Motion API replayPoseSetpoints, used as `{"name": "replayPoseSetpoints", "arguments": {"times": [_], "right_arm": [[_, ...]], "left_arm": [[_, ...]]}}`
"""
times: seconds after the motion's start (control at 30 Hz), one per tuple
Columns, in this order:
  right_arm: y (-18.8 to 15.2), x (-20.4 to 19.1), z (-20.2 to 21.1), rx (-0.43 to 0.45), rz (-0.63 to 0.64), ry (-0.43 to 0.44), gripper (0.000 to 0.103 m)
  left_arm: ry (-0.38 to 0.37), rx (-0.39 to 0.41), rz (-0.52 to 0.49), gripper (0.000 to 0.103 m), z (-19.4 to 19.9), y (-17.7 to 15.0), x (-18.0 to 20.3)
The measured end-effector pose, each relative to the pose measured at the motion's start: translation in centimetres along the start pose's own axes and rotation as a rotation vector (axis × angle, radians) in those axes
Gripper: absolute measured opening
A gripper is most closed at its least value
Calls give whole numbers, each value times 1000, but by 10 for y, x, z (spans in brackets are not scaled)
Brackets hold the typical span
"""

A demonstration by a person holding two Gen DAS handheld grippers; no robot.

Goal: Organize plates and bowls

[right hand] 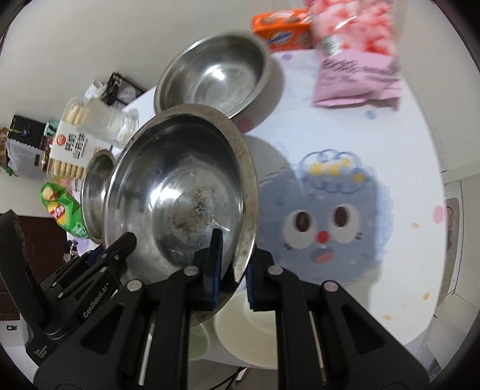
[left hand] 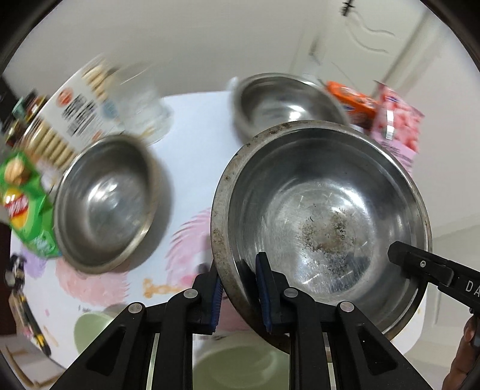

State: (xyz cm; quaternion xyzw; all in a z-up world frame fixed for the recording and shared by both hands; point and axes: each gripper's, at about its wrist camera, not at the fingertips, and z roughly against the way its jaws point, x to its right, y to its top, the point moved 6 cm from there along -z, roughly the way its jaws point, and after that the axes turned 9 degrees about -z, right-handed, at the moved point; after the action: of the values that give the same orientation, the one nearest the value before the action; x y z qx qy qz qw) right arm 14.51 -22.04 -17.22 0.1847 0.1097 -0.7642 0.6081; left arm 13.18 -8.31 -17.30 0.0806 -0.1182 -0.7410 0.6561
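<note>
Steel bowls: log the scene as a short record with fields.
held bowl: stained steel bowl, raised above the table, tilted
left gripper: shut on the bowl's rim
right gripper: shut on the opposite rim
bowls on table: two more steel bowls, left bowl and far bowl
below: pale plate and green dish
snacks: chip bag, orange box, pink bag

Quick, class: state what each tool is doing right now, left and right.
Left tool: closed on the rim of the stained steel bowl.
Right tool: closed on the opposite rim of the same bowl, which hangs tilted above the table.
</note>
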Motion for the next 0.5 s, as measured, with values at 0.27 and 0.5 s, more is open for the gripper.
{"name": "replayPoseSetpoints", "arguments": {"times": [0.27, 0.5], "right_arm": [[12, 68, 25, 87, -131, -51, 16], [20, 120, 12, 87, -208, -81, 16]], "left_arm": [[-31, 30, -166, 20, -20, 33, 80], [-32, -22, -198, 20, -58, 36, 113]]}}
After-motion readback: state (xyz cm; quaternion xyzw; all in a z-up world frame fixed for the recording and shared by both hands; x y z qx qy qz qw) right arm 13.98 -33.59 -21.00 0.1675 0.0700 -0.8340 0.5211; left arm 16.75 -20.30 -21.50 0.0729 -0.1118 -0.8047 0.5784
